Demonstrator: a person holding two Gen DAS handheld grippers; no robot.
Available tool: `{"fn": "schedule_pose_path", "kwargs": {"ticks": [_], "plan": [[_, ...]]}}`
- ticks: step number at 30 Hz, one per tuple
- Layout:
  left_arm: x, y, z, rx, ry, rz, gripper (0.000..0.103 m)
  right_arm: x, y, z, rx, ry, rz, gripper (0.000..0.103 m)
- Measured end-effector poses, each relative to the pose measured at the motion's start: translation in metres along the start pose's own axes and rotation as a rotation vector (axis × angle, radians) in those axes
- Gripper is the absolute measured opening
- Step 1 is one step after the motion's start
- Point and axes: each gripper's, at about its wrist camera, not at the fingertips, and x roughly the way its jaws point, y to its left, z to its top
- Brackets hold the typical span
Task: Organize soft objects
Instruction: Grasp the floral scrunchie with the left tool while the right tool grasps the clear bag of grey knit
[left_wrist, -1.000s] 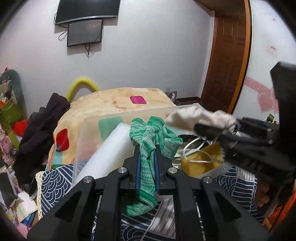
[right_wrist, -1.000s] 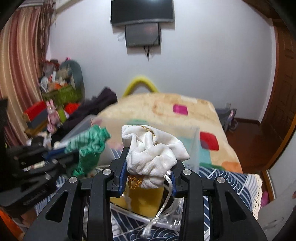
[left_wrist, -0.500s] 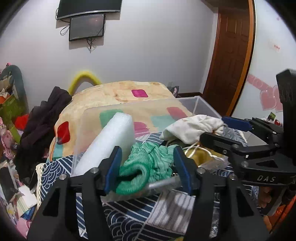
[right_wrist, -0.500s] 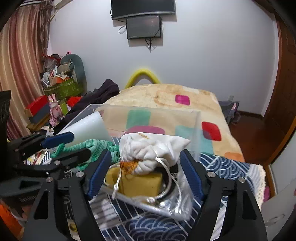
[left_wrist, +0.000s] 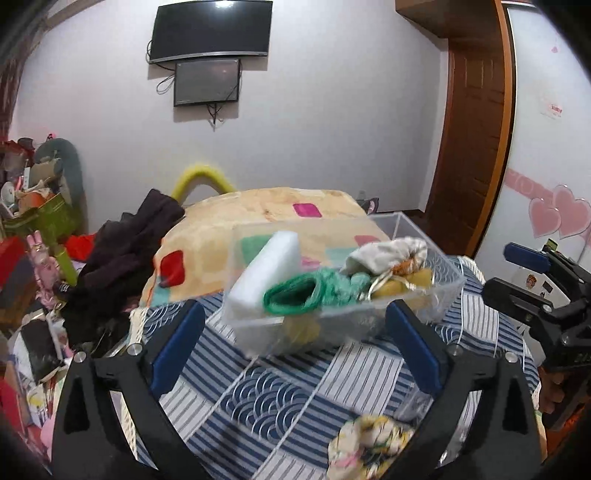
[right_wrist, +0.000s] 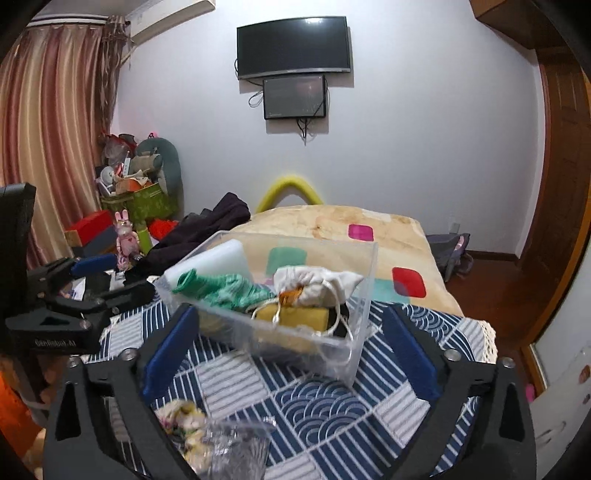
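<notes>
A clear plastic box (left_wrist: 424, 295) sits on a table with a blue and white patterned cloth (left_wrist: 280, 398). The box holds soft things. A white foam block (left_wrist: 266, 273) leans at the left end of the box. Next to it lies a green knit cloth (left_wrist: 306, 293), all bunched up. On the right side a white drawstring pouch (left_wrist: 388, 253) rests on top of a yellow sponge (right_wrist: 299, 315). White strings from the pouch hang down over the sponge.

The left gripper (left_wrist: 295, 350) is wide open. Its two blue pads (left_wrist: 177, 347) stand far apart, one on each side of the box in the left wrist view, and they hold nothing. They are in front of the box and do not touch it.

The right gripper (right_wrist: 291, 354) is wide open too. It holds nothing. Its blue pads (right_wrist: 408, 358) are spread out in front of the box, apart from it.

A small flowery fabric thing (left_wrist: 369, 443) lies on the cloth near the front edge, close to the grippers and outside the box. In the right wrist view a crinkly clear plastic bag (right_wrist: 236, 446) lies just beside it.

Behind the table is a bed with a peach blanket (right_wrist: 332, 229) with colored squares. Dark clothes (left_wrist: 125, 258) are piled at its left side. Two black screens (right_wrist: 293, 66) hang on the white wall.
</notes>
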Motion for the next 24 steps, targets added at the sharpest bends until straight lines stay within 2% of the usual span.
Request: {"fn": "schedule_pose_path", "kwargs": {"ticks": [2,4,6,11,15,20,21,23,24], "plan": [[-0.003,0.001,-0.011,0.01,0.022,0.021,0.1,-0.003,0.003,-0.011,0.007,-0.005,-0.008,0.101],[-0.003,0.001,-0.022,0.019,0.044,0.03,0.1,0.001,0.005,-0.023,0.016,0.026,-0.004,0.1],[-0.001,0.001,-0.035,0.019,0.073,0.031,0.1,0.007,0.007,-0.036,0.028,0.075,-0.007,0.1],[0.005,0.003,-0.073,-0.025,0.159,0.003,0.1,0.023,0.017,-0.069,0.04,0.195,0.062,0.1],[0.008,-0.001,-0.097,-0.034,0.216,-0.021,0.1,0.037,0.02,-0.09,0.042,0.273,0.078,0.099],[0.011,-0.017,-0.109,0.007,0.244,-0.033,0.1,0.05,0.021,-0.11,0.056,0.332,0.081,0.084],[0.012,-0.02,-0.11,0.012,0.249,-0.041,0.1,0.048,0.023,-0.111,0.053,0.317,0.074,0.08],[0.014,-0.025,-0.112,0.023,0.261,-0.056,0.1,0.045,0.025,-0.112,0.043,0.299,0.057,0.061],[0.016,-0.03,-0.114,0.029,0.269,-0.067,0.1,0.043,0.025,-0.112,0.042,0.293,0.057,0.054]]}}
